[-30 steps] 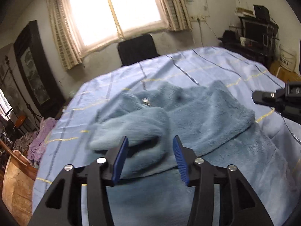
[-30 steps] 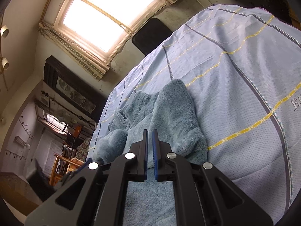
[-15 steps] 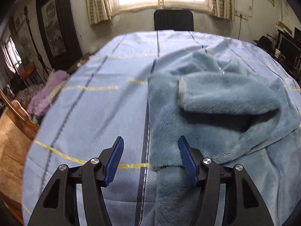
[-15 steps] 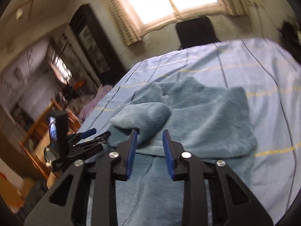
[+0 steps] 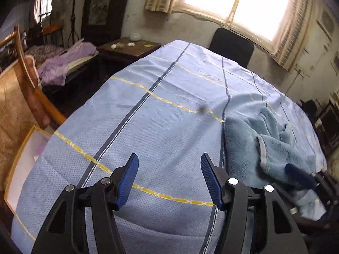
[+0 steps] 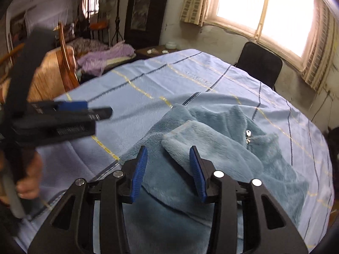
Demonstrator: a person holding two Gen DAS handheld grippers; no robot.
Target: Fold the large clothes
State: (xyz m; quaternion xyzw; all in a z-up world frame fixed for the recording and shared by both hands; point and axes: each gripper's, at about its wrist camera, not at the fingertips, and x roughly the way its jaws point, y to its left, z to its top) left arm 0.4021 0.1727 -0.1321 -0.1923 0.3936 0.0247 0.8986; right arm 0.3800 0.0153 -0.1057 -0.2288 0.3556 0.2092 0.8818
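A light-blue fleece garment [image 6: 222, 148] with a zipper pull [image 6: 248, 134] lies on the striped blue sheet [image 5: 161, 127], one sleeve [image 6: 203, 146] folded across its body. My right gripper [image 6: 168, 169] hovers just above the sleeve's cuff end, its jaws opening and nothing pressed between the pads. My left gripper [image 5: 169, 177] is open over bare sheet, left of the garment [image 5: 254, 144]. In the right wrist view the left gripper [image 6: 91, 110] shows at the left, held by a hand [image 6: 27, 182]. The right gripper [image 5: 300, 177] appears blurred at the right edge of the left wrist view.
A black chair [image 5: 231, 46] stands at the sheet's far edge under a bright window [image 5: 237, 2]. At the left are a wooden chair [image 5: 31, 89], purple clothes [image 5: 65, 61], a dark side table [image 5: 131, 46] and a pale box [image 5: 23, 165] beside the sheet.
My right gripper went from shut to open and let the sleeve lie across the garment. Both grippers rolled and swung left; the left one left the fleece for bare sheet.
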